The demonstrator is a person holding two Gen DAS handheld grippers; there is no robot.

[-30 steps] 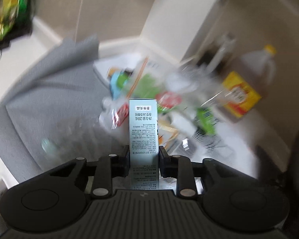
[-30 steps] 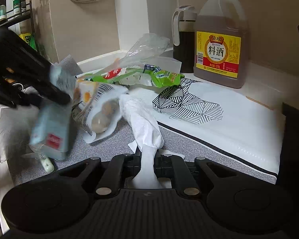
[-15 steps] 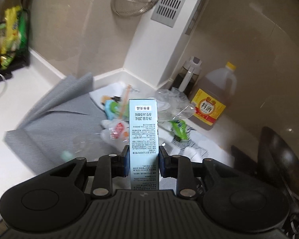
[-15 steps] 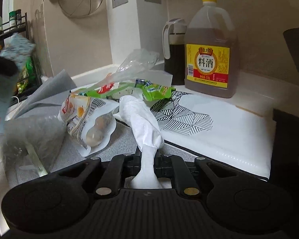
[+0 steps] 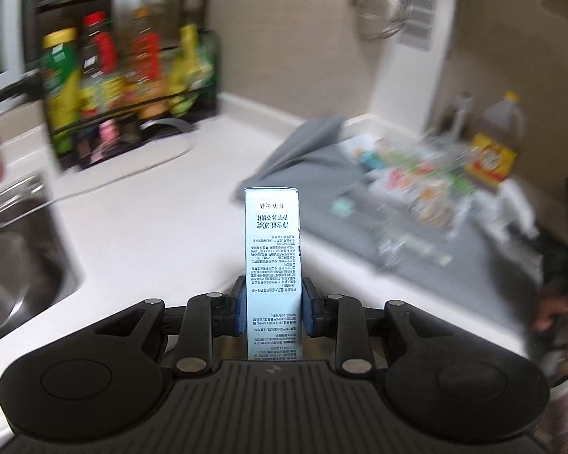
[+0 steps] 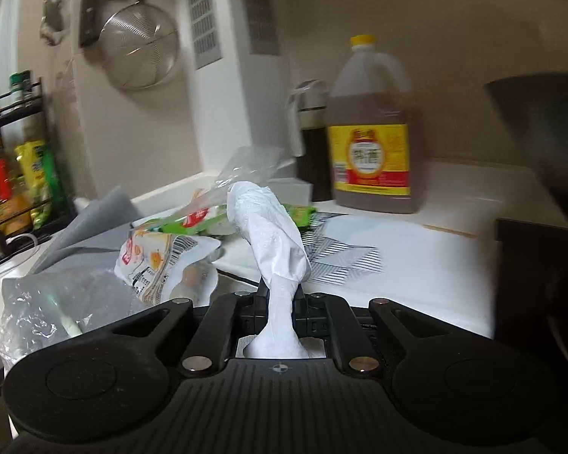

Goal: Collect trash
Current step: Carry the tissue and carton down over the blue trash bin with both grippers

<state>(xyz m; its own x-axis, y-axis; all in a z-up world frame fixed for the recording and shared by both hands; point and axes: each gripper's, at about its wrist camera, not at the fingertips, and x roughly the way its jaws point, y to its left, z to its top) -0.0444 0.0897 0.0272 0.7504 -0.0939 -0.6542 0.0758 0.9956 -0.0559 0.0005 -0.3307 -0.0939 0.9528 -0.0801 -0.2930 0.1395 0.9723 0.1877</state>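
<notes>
My left gripper (image 5: 272,302) is shut on a tall pale-blue carton (image 5: 272,249) with printed text, held upright above the white counter (image 5: 163,223). My right gripper (image 6: 281,302) is shut on a crumpled white tissue (image 6: 272,234), lifted off the grey mat (image 6: 94,227). More trash lies on the mat: an orange-and-white snack wrapper (image 6: 159,261), a green wrapper (image 6: 208,223), clear plastic film (image 6: 246,166) and a clear bag (image 6: 49,310). The same pile shows blurred in the left wrist view (image 5: 416,189).
A steel sink (image 5: 15,265) lies at the left, a rack of sauce bottles (image 5: 121,72) behind it. A large cooking-wine jug (image 6: 373,128) and a dark oil pot (image 6: 312,136) stand by the wall. A strainer (image 6: 140,49) hangs above. A dark wok (image 6: 549,132) is at right.
My left gripper has swung left and back with the carton, from over the trash pile towards the sink side. My right gripper has raised the tissue off the mat.
</notes>
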